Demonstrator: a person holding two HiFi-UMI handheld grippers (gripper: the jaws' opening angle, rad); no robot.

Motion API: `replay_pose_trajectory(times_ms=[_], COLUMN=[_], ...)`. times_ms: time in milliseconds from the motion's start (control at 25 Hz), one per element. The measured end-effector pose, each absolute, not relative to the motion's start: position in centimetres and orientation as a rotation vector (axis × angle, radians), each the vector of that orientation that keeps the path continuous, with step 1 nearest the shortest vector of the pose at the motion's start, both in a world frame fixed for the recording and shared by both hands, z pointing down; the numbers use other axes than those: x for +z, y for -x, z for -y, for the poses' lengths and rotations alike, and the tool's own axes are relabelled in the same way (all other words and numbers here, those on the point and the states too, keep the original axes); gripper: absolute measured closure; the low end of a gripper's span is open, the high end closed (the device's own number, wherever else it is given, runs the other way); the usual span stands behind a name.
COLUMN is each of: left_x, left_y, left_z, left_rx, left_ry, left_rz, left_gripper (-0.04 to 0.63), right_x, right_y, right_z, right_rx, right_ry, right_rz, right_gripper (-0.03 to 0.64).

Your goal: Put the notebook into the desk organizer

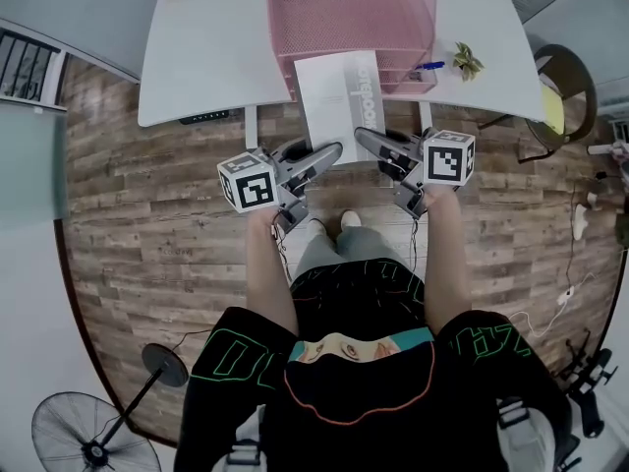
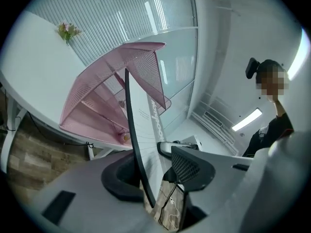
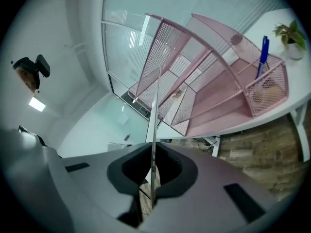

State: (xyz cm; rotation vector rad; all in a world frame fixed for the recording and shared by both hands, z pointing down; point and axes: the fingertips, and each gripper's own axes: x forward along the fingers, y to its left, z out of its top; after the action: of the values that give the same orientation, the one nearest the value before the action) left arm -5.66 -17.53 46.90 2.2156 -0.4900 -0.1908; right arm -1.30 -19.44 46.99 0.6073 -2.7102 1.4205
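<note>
My right gripper (image 1: 366, 138) jaws clamp the notebook (image 1: 339, 96); left gripper (image 1: 332, 151) jaws parted. A one-sided hold may twist it off the desk organizer (image 1: 349, 23).

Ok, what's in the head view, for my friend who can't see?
Seen from above, a person holds a white notebook in front of a pink mesh desk organizer on a white table. The right gripper pinches the notebook's near edge; the left gripper has its jaws open around it.

thin white notebook (image 1: 341, 101) with grey cover lettering, just in front of the pink wire-mesh desk organizer (image 1: 344, 13)
</note>
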Motion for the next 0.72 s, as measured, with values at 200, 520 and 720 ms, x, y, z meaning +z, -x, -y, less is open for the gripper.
replay_pose_trajectory(times_ms=[200,520,720], left_x=[45.5,47.0,45.7], left_y=[6.2,6.0,6.4], left_z=[18.1,18.4,19.5], left_rx=[-0.304,-0.219,-0.275], left_ry=[-2.223,-2.199,-2.165], left_rz=[0.459,0.408,0.414], left_gripper=[0.416,0.441,0.590], right_x=[45.5,44.5,43.4], right_y=[1.6,1.2,0.7], right_z=[20.3,22.9,24.1], right_rx=[1.475,1.532,1.400], right_ry=[-0.612,-0.712,-0.836], right_rz=[2.791,2.824,2.865], right_gripper=[0.601,0.603,0.597])
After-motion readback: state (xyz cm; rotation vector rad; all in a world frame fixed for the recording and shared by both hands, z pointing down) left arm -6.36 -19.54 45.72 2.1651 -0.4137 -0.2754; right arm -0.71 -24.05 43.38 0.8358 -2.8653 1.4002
